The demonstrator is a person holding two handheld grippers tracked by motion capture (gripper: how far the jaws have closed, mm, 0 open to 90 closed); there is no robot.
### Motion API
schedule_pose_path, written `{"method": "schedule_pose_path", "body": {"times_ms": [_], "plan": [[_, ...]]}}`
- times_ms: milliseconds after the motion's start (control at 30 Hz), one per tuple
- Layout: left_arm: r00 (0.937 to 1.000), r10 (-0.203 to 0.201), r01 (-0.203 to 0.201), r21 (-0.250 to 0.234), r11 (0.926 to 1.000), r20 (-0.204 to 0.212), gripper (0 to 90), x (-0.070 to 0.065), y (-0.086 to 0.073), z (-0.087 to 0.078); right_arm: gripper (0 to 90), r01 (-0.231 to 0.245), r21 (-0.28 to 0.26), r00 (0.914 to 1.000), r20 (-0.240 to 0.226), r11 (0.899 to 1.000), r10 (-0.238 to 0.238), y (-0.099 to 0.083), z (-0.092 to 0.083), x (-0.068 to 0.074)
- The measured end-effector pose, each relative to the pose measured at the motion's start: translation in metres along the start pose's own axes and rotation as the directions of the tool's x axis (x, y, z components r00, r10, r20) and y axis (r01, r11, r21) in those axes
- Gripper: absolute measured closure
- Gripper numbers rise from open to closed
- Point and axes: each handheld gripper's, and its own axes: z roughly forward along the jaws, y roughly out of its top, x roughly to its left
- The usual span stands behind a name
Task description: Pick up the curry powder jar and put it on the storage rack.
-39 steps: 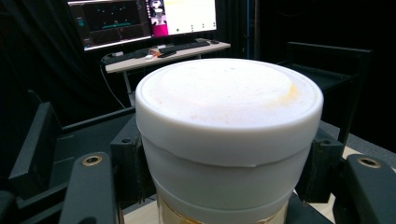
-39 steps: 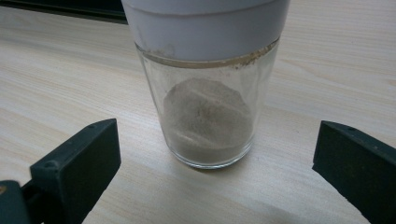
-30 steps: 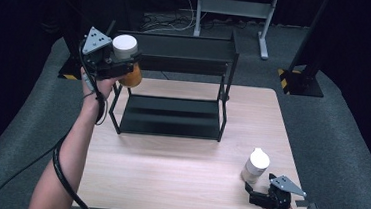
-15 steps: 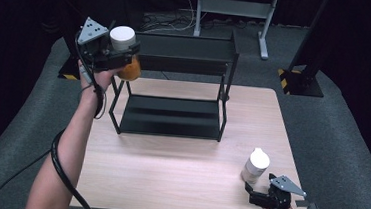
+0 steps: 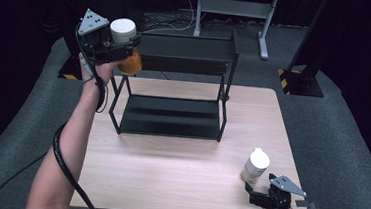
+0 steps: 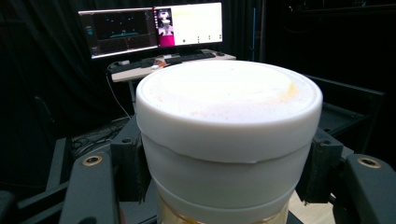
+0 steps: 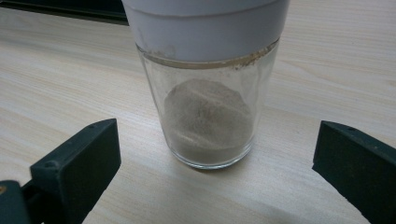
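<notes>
Left gripper [image 5: 109, 46] is holding an orange-filled jar [image 5: 126, 47] with a white lid up in the air at the left end of the black two-tier shelf [image 5: 175, 83], jaws clenched on the jar just under the lid, as the left gripper view is showing. Jar is sitting upright, long axis vertical, level with the shelf's top tier and just off its left edge; the top tier is lying to the right of the jar and looking bare, so probably the jar is going there, and the shelf's near-left post and top rim are the things to clear. Right gripper [image 5: 270, 196] is resting low at the near right corner of the table [image 5: 168, 168], jaws released and spread wide, with a second white-lidded glass jar [image 7: 210, 93] of greyish powder standing upright between and just ahead of them, not touched. Monitors [image 6: 154, 28] are glowing on a desk behind.
</notes>
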Motion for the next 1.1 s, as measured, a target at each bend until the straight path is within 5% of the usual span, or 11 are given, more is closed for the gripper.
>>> {"method": "schedule_pose_path", "body": {"times_ms": [1100], "plan": [[0.9981,-0.003,0.001,-0.038,0.9993,-0.061,33.8,-0.004,0.019,0.04,0.0,0.002,0.007,1.0,-0.004,1.0,-0.002,0.001,0.001,-0.001]]}}
